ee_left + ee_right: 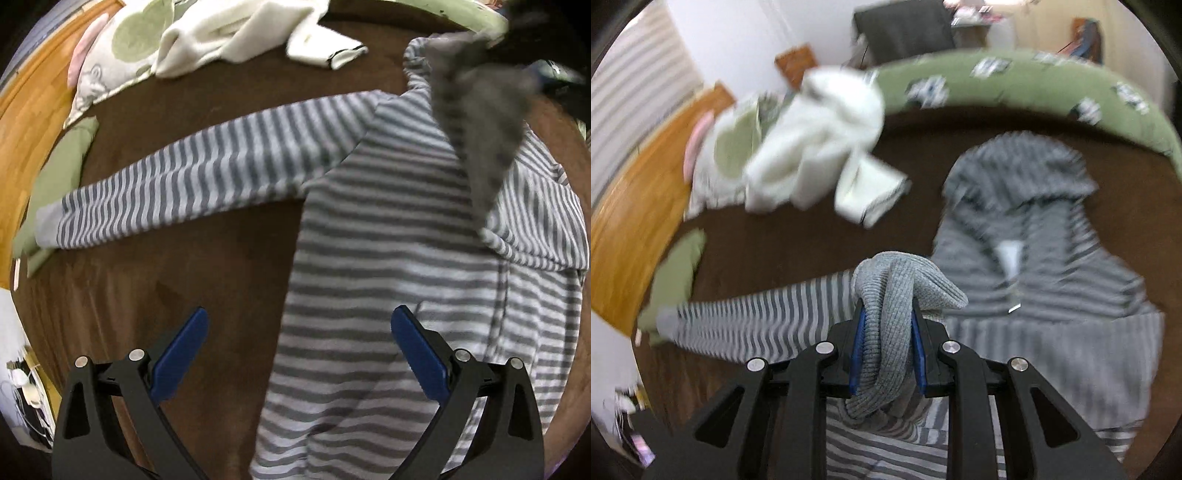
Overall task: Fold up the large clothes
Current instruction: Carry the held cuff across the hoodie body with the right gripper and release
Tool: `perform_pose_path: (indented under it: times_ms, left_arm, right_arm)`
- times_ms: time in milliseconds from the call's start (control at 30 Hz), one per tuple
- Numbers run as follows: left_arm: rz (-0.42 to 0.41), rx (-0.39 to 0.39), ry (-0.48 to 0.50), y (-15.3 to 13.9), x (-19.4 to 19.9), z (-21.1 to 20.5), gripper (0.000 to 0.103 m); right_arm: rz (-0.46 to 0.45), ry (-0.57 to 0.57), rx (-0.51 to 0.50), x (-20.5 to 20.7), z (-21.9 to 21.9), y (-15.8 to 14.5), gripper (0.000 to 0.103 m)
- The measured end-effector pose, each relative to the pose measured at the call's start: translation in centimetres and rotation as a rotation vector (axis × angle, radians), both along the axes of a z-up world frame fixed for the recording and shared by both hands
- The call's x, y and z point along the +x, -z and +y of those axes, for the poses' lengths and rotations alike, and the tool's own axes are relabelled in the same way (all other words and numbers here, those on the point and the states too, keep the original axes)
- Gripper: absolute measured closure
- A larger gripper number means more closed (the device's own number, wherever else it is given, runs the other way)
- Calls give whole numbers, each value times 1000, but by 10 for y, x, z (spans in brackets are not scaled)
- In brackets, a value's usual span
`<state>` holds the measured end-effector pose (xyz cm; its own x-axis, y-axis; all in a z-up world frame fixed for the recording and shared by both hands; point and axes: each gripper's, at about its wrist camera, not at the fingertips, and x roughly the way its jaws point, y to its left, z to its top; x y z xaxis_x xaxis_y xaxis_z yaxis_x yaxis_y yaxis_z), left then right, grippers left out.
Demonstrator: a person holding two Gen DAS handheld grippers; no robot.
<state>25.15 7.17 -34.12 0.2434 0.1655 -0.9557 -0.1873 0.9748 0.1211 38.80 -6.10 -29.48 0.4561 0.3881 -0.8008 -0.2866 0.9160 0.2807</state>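
Observation:
A grey-and-white striped hooded top [388, 258] lies on a dark brown surface [184, 288], one sleeve [192, 184] stretched out to the left. My left gripper [299, 343] is open and empty, hovering over the top's lower left edge. My right gripper [888, 332] is shut on the other sleeve's grey ribbed cuff [890, 295] and holds it lifted above the body of the top [1052, 295]. In the left wrist view that lifted sleeve [480, 122] hangs blurred at the upper right. The hood [1023, 166] lies at the far end.
A white garment [236, 33] and a green-patterned cloth [122, 48] lie bunched at the far left. A green cloth [55, 177] lies at the left edge by a wooden board [26, 96]. A green padded rim [1015, 77] bounds the far side.

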Motion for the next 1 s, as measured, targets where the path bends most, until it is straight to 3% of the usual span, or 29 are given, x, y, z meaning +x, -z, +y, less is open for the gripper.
perform_pose_path:
  times_ms: [67, 233, 300, 367, 467, 600, 700, 767, 867, 1000]
  left_arm:
    - [4, -6, -9, 5, -5, 9, 6]
    - [3, -10, -28, 11, -14, 23, 6]
    - [0, -9, -38, 11, -16, 28, 6]
    - [5, -23, -58, 13, -18, 34, 6]
    - [9, -18, -80, 14, -21, 41, 6]
    - [8, -3, -84, 8, -22, 48, 6]
    - [-8, 10, -71, -4, -22, 48, 6]
    - [-21, 20, -62, -14, -18, 46, 6]
    - [-56, -13, -67, -32, -5, 42, 6]
    - [-126, -72, -36, -53, 20, 22, 6]
  right_arm:
    - [43, -21, -18, 3, 15, 28, 80]
    - [118, -27, 1, 12, 27, 66, 74]
    - [160, -40, 9, 16, 32, 78, 59]
    - [158, -65, -17, 16, 39, 85, 54]
    - [173, -91, -15, 12, 45, 90, 36]
    - [148, -105, 63, 5, 41, 70, 29]
    - [56, -80, 102, -4, 22, 26, 20]
    - [23, -45, 103, -7, 6, 5, 20]
    - [-7, 44, 45, -9, -40, -23, 20]
    - [0, 161, -41, -15, -104, -31, 23]
